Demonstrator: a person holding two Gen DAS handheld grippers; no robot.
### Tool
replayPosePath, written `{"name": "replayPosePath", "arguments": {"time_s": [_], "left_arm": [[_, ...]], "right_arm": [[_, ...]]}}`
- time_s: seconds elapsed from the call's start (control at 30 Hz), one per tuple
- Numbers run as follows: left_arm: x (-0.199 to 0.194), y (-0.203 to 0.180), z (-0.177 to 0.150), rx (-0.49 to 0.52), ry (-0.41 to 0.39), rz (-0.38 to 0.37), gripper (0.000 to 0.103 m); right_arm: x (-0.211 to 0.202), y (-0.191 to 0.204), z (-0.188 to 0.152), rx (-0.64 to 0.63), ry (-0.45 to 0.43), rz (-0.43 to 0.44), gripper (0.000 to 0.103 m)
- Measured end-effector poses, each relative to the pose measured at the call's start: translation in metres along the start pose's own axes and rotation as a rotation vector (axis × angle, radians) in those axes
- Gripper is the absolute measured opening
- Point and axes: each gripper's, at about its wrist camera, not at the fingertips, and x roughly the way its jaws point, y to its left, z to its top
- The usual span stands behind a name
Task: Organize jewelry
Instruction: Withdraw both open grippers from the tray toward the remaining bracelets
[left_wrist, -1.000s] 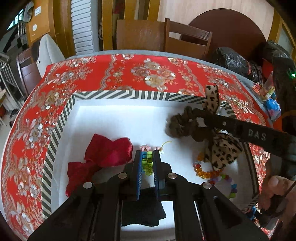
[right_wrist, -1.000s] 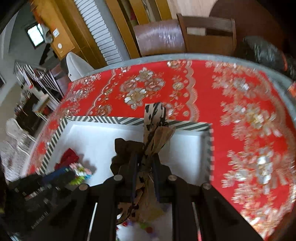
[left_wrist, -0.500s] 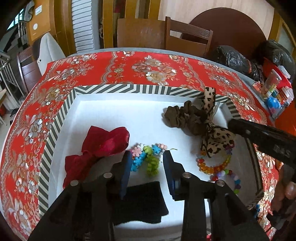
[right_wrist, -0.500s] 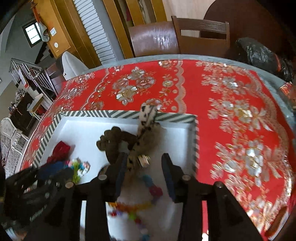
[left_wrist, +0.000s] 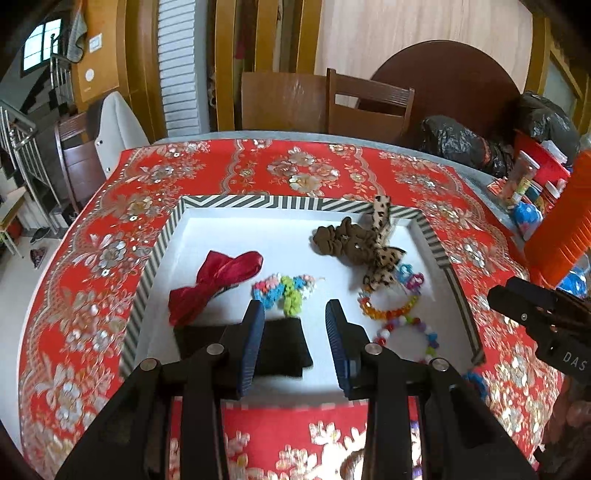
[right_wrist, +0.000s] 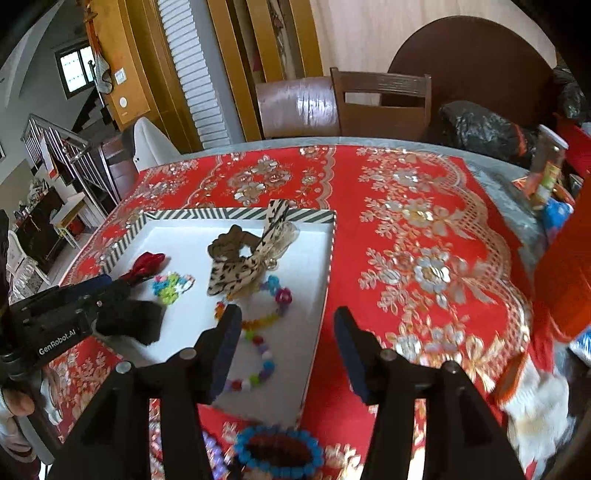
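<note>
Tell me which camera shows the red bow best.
The left wrist view. There the red bow lies whole and sharp in the left part of the tray. In the right wrist view it is small, far left, and partly hidden behind the left gripper.

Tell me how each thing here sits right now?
Left claw: open, empty.
Right claw: open, empty, jaws just widened.
Striped tray: uncovered, holding accessories.
Leopard bow: lying across brown scrunchie.
Red bow: lying in tray.
Blue bracelet: outside tray.
</note>
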Motion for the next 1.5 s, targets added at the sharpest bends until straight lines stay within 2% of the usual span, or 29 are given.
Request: {"name": "replayPosePath", "arguments": {"time_s": [0.27,0.47,0.7,1.0,1.5], "left_arm": [[-0.033,0.0,-0.031,0.005,-0.021,0.036,0.047],[-0.053,0.007,-0.049,-0.014,-0.036,0.064,0.047],[-0.07,0.009,-0.062,-0.017,-0.046,0.078,0.047],[-0.077,-0.002,-0.074,0.003,-0.047,0.078,0.047],[-0.073,-0.011,-0.082,0.003,-0.019,0.065,0.047]], "right_arm": [[-0.034,0.024,-0.027,-0.059,-0.026,-0.026,0.055],[-0.051,0.039,-0.046,-0.072,-0.035,-0.002,0.06],[-0.065,0.048,-0.065,-0.086,-0.033,0.007,0.061],[-0.076,0.043,-0.076,-0.074,-0.034,-0.002,0.063],[-0.07,0.045,-0.081,-0.087,-0.004,0.011,0.063]]}}
